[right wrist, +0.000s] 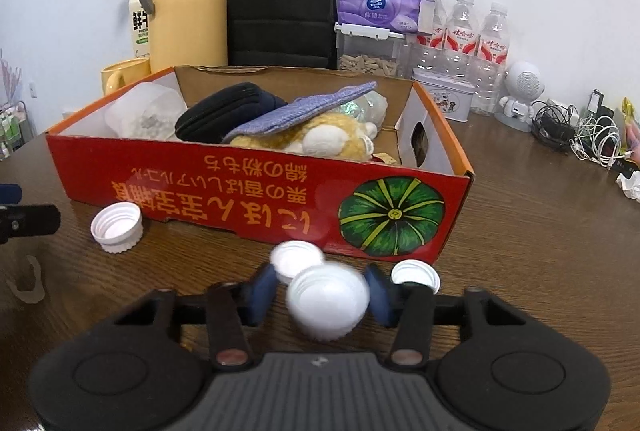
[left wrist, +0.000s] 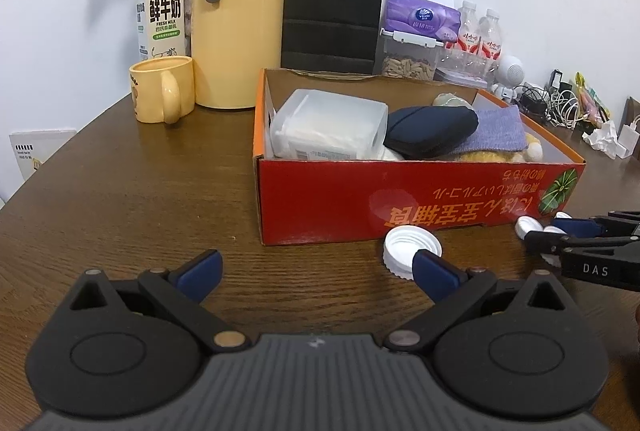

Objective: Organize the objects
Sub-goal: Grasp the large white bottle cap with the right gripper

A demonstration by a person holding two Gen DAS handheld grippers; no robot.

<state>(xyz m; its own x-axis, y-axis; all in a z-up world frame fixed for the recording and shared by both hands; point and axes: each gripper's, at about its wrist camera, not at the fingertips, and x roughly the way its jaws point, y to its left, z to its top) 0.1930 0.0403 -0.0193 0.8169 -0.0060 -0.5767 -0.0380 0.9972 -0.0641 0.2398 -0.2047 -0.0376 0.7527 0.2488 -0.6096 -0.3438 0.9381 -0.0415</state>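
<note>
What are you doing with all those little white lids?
A person is tidying the table with a gripper in each hand. The right gripper has its jaws around a white cap in front of the red box; whether they press on it yet is hard to tell. Two more caps lie beside it. The left gripper is open and empty, near a bigger cap lying open side up. The box already holds a plastic tub, a dark pouch, a cloth and a plush toy.
</note>
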